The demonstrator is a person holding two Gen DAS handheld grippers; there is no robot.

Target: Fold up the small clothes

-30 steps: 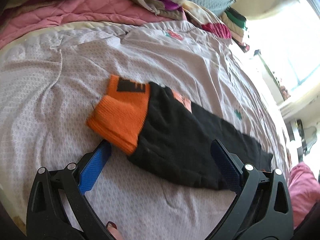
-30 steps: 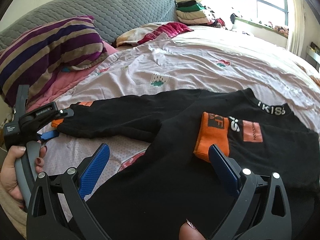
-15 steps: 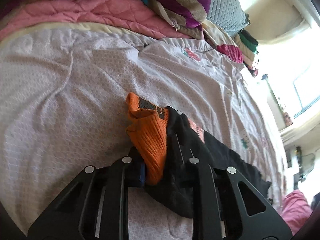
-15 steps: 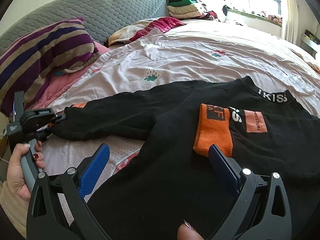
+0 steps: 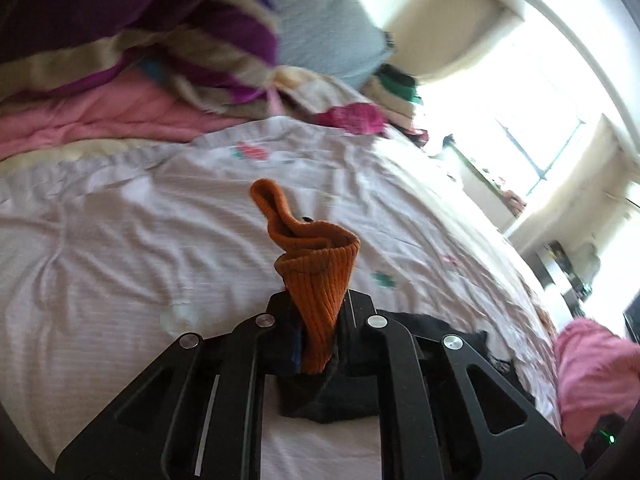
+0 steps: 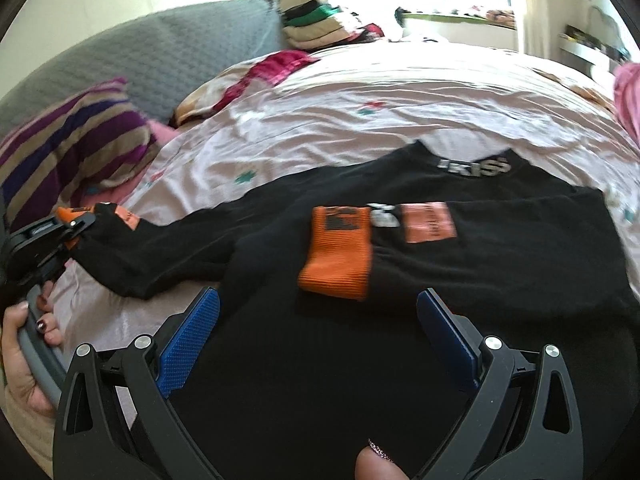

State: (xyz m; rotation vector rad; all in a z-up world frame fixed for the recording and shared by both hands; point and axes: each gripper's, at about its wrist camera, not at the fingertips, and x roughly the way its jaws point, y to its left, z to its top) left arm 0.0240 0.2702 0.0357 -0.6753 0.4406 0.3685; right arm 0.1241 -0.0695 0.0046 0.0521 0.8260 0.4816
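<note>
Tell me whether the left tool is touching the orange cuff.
Touching. The left wrist view shows the left tool shut on the orange cuff, which bunches up from between its fingers.

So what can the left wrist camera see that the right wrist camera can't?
Only the left wrist view shows, up close, the ribbed orange sleeve cuff pinched in the shut left gripper.

Only the right wrist view shows the whole black long-sleeved shirt spread flat, a second orange cuff folded onto its chest, and the open right gripper above it.

Both show the pale printed bedsheet, the purple striped pillow and the bright window.
</note>
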